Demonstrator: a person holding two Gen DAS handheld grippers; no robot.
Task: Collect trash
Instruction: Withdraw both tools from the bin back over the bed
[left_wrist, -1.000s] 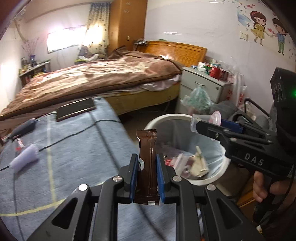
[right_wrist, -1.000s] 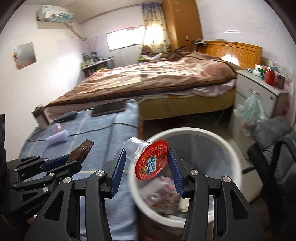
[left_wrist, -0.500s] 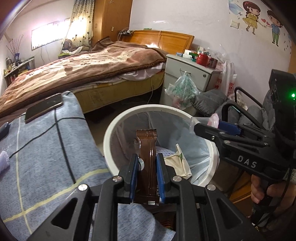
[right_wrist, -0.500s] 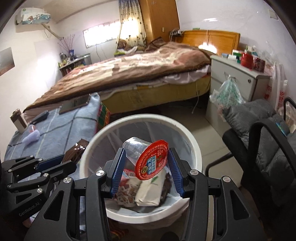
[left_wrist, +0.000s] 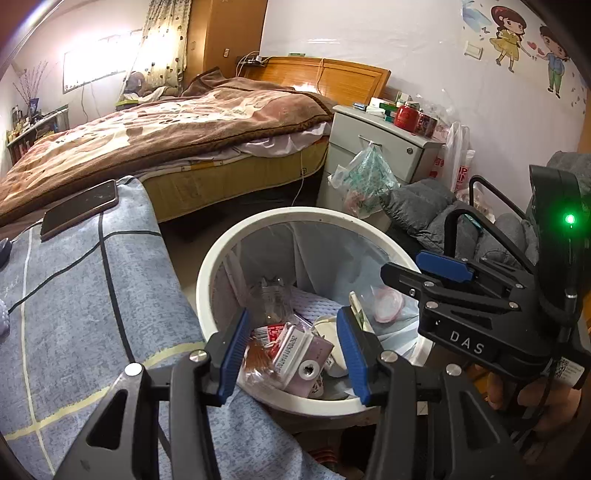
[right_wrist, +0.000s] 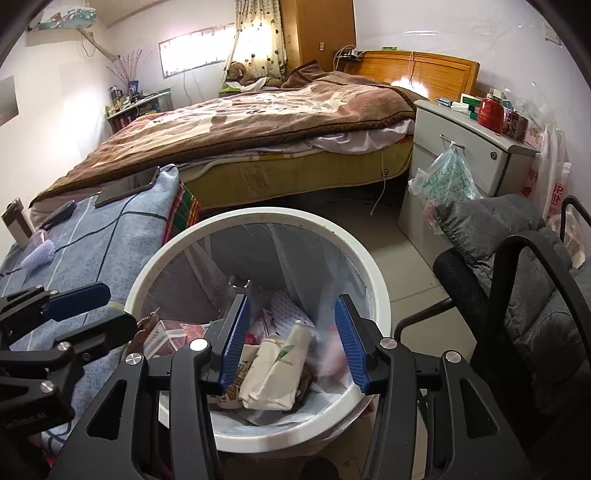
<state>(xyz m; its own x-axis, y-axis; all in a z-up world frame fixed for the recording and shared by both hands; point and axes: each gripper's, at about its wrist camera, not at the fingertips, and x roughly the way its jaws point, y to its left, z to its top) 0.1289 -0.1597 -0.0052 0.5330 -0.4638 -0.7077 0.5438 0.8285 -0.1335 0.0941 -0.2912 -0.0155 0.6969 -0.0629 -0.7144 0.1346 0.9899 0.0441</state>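
Wrist views: brown wrapper and red-lidded cup gone from both grippers, left gripper (left_wrist: 291, 347) jaws opening, right gripper (right_wrist: 291, 341) jaws empty and apart above bin (right_wrist: 373, 273); both pieces judged binned.

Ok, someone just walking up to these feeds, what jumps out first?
The white bin, lined with a clear bag and full of wrappers and cartons, fills the middle of both views. Both grippers hang over it with nothing between the blue pads: the left gripper, its jaws opening, and the right gripper. Behind stands a big bed under a brown blanket.
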